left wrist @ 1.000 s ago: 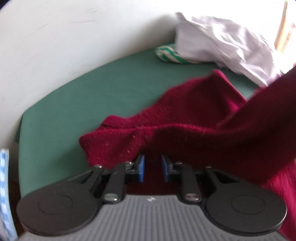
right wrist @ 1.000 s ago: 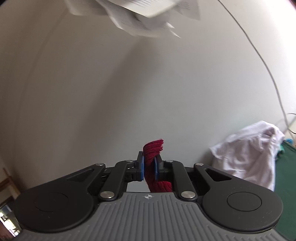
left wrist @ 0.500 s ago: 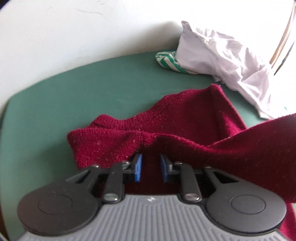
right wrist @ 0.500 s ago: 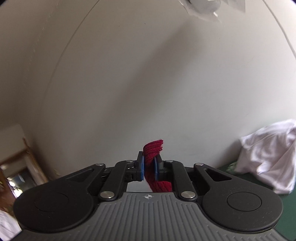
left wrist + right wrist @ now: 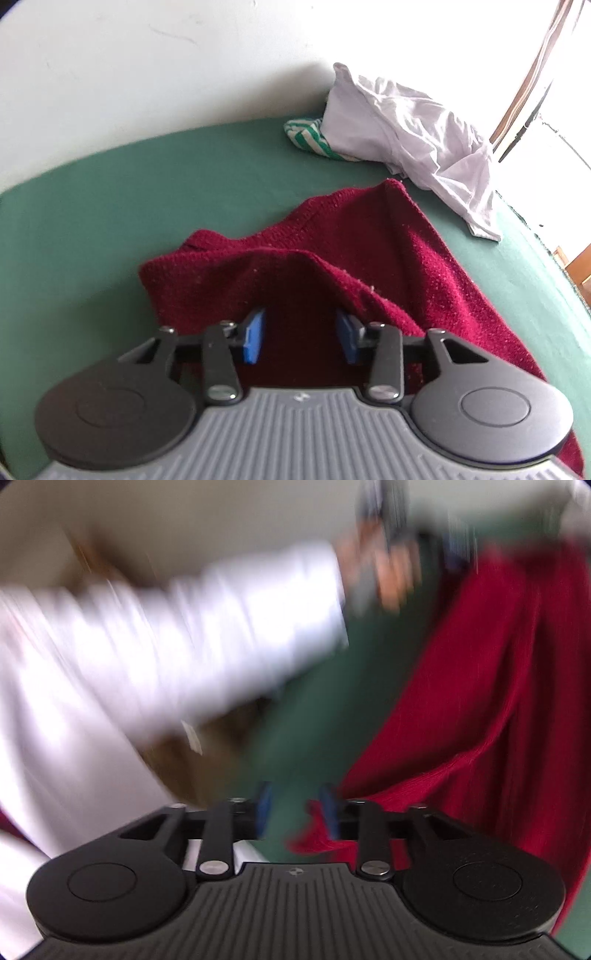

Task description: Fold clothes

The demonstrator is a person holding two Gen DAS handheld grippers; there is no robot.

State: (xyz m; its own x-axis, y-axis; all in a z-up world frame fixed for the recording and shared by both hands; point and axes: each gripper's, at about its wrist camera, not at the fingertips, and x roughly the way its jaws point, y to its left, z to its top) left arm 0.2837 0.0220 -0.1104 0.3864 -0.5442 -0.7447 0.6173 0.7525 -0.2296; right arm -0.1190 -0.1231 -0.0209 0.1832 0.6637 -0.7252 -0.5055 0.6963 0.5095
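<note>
A dark red knitted sweater (image 5: 406, 258) lies rumpled on the green table (image 5: 147, 192). My left gripper (image 5: 301, 334) sits low over its near edge. Its jaws are opening, with red knit lying under the gap and a fold draped over the right finger; the pads press on nothing. The right wrist view is blurred by motion. There my right gripper (image 5: 297, 812) points down at the table (image 5: 332, 701), its jaws opening. The sweater (image 5: 498, 701) edge lies loose against the right pad, and green table shows in the gap.
A crumpled white garment (image 5: 413, 129) and a green-and-white striped cloth (image 5: 303, 136) lie at the table's far side by the wall. In the right wrist view a white sleeve (image 5: 184, 627) and a hand (image 5: 384, 572) cross the upper left.
My right gripper swung down from facing the wall to the table and let go of the red sweater edge. My left gripper's jaws spread wider, and the lifted sweater part dropped onto the table.
</note>
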